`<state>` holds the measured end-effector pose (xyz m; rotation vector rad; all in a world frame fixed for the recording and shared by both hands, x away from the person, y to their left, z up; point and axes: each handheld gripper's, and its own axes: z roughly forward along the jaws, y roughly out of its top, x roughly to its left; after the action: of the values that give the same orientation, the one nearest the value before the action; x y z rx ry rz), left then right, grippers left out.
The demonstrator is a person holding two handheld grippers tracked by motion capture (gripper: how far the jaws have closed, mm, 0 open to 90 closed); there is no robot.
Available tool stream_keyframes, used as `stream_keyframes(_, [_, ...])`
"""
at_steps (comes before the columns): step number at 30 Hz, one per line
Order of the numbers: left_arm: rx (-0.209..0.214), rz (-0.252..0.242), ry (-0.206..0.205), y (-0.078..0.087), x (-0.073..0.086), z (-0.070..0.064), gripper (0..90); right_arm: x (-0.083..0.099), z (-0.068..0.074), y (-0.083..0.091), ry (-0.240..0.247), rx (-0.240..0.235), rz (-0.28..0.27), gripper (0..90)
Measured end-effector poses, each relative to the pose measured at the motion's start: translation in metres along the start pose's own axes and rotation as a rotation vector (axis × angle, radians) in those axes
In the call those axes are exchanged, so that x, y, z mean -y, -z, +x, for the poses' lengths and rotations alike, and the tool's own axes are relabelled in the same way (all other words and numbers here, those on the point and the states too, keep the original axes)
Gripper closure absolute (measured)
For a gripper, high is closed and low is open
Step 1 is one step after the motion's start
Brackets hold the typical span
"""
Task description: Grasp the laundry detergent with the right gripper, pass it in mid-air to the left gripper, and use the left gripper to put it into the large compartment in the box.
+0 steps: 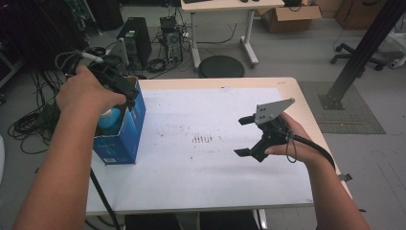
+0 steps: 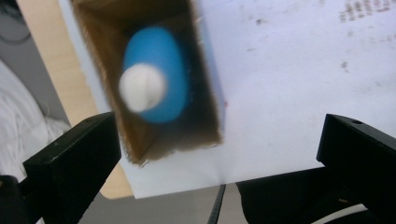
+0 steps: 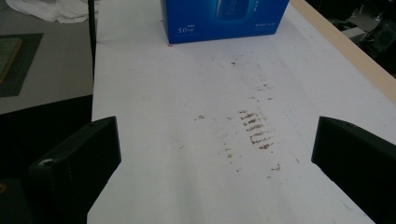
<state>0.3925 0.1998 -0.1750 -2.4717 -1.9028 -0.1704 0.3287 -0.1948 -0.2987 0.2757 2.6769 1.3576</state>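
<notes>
One blue bottle (image 2: 159, 74) with a white cap (image 2: 142, 87) stands inside the open blue box (image 1: 122, 132) at the counter's (image 1: 287, 191) left edge. Left claw (image 1: 125, 97) hovers above it, jaws spread. Smooth plastic likely slips; grip the narrower cap. Right claw (image 1: 246, 136) waits open over stained paper (image 3: 210, 140).

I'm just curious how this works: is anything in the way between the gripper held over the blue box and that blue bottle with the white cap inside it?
Nothing visible is. The left gripper hangs open above the blue box, whose top is open. The bottle stands inside, white cap up. Only the box walls close around it could crowd the jaws.
</notes>
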Motion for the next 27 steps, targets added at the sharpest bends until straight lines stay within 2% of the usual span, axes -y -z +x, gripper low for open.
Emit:
stream_keyframes(1, [0.010, -0.007, -0.018, 0.002, -0.001, -0.004, 0.3, 0.000, 0.000, 0.001, 0.001, -0.001, 0.002, 1.5])
stream_keyframes(2, [0.020, -0.011, -0.056, 0.005, -0.003, -0.010, 0.2, -0.001, -0.001, 0.002, 0.002, -0.001, 0.008, 1.5])
stream_keyframes(4, [0.029, -0.026, -0.105, 0.009, -0.005, -0.020, 0.2, -0.003, -0.002, 0.004, 0.005, 0.005, 0.021, 1.5])
stream_keyframes(6, [0.040, -0.044, -0.176, 0.012, -0.008, -0.031, 0.2, -0.006, -0.004, 0.007, 0.012, 0.008, 0.036, 1.5])
stream_keyframes(7, [0.044, -0.048, -0.198, 0.013, -0.008, -0.035, 0.2, -0.008, -0.005, 0.009, 0.016, 0.011, 0.045, 1.5])
stream_keyframes(8, [0.047, -0.055, -0.246, 0.014, -0.010, -0.042, 0.2, -0.009, -0.005, 0.010, 0.017, 0.013, 0.050, 1.5])
stream_keyframes(11, [0.067, -0.064, -0.339, 0.015, -0.011, -0.056, 0.2, -0.014, -0.008, 0.015, 0.024, 0.020, 0.073, 1.5])
stream_keyframes(15, [0.088, -0.072, -0.448, 0.013, -0.012, -0.072, 0.2, -0.021, -0.010, 0.018, 0.036, 0.024, 0.104, 1.4])
stream_keyframes(16, [0.090, -0.070, -0.497, 0.013, -0.011, -0.076, 0.2, -0.022, -0.011, 0.018, 0.042, 0.024, 0.114, 1.5])
stream_keyframes(17, [0.091, -0.067, -0.517, 0.013, -0.011, -0.079, 0.2, -0.024, -0.012, 0.018, 0.042, 0.028, 0.127, 1.5])
stream_keyframes(19, [0.089, -0.063, -0.621, 0.010, -0.009, -0.088, 0.2, -0.027, -0.012, 0.018, 0.044, 0.028, 0.144, 1.5])
stream_keyframes(22, [0.069, -0.046, -0.749, 0.005, -0.006, -0.099, 0.2, -0.030, -0.012, 0.016, 0.056, 0.022, 0.176, 1.7])
stream_keyframes(24, [0.059, -0.044, -0.808, 0.002, -0.004, -0.106, 0.2, -0.031, -0.012, 0.014, 0.064, 0.018, 0.199, 1.9])
stream_keyframes(27, [0.070, -0.041, -0.848, -0.004, -0.003, -0.111, 0.2, -0.032, -0.014, 0.012, 0.068, 0.017, 0.241, 2.0])
